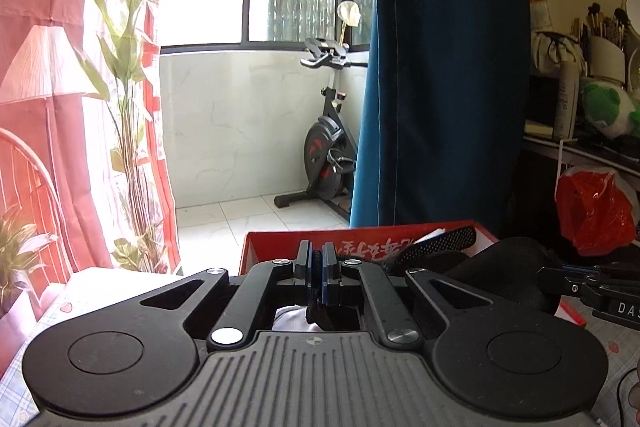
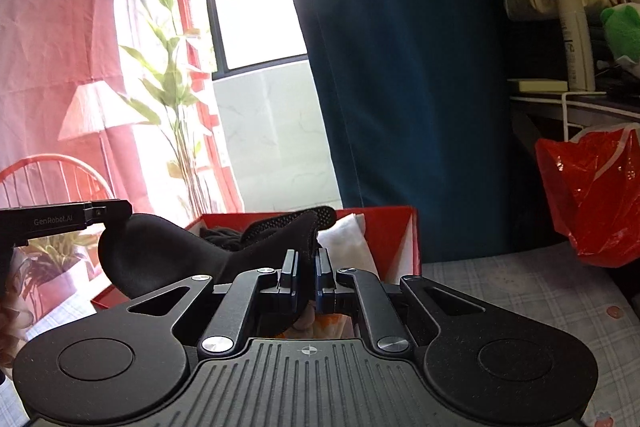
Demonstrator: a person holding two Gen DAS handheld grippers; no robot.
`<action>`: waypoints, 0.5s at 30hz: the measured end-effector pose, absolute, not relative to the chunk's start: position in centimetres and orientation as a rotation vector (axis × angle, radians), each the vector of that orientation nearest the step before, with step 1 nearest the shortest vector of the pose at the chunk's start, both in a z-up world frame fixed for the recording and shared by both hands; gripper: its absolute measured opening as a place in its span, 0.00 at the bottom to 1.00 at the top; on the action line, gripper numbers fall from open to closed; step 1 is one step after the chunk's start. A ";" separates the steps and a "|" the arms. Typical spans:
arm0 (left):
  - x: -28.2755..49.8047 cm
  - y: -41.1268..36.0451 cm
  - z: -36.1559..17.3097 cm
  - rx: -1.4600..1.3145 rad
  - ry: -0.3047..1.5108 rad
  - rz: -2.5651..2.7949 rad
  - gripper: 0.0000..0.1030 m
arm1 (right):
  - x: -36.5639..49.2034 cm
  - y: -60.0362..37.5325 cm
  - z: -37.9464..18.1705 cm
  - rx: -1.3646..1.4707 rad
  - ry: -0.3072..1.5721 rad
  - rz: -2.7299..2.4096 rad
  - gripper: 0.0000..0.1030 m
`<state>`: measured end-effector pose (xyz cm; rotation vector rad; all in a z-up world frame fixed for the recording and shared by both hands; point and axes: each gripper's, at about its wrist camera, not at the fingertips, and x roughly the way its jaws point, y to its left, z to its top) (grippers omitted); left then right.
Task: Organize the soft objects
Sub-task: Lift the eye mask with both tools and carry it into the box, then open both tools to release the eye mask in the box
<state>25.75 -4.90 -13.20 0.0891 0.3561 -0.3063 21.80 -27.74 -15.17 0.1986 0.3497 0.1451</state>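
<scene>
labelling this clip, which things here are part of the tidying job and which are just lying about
In the job:
- black fabric item, stretched between both tongs
- left tongs
- right tongs
- red box

Lying about:
- exercise bike
- red plastic bag
- green plush toy

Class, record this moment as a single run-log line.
left gripper: shut on black fabric item | right gripper: shut on same item | item: held between both, above red box
</scene>
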 end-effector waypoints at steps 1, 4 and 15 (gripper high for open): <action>26.2 -5.2 -13.7 0.093 0.376 -0.303 0.05 | 22.4 -27.4 -15.6 0.200 0.375 0.141 0.07; 27.2 -4.8 -15.3 0.091 0.452 -0.300 0.05 | 24.1 -26.8 -16.7 0.189 0.438 0.134 0.07; 28.1 -4.2 -17.0 0.097 0.531 -0.292 0.05 | 25.3 -26.4 -18.1 0.155 0.513 0.119 0.07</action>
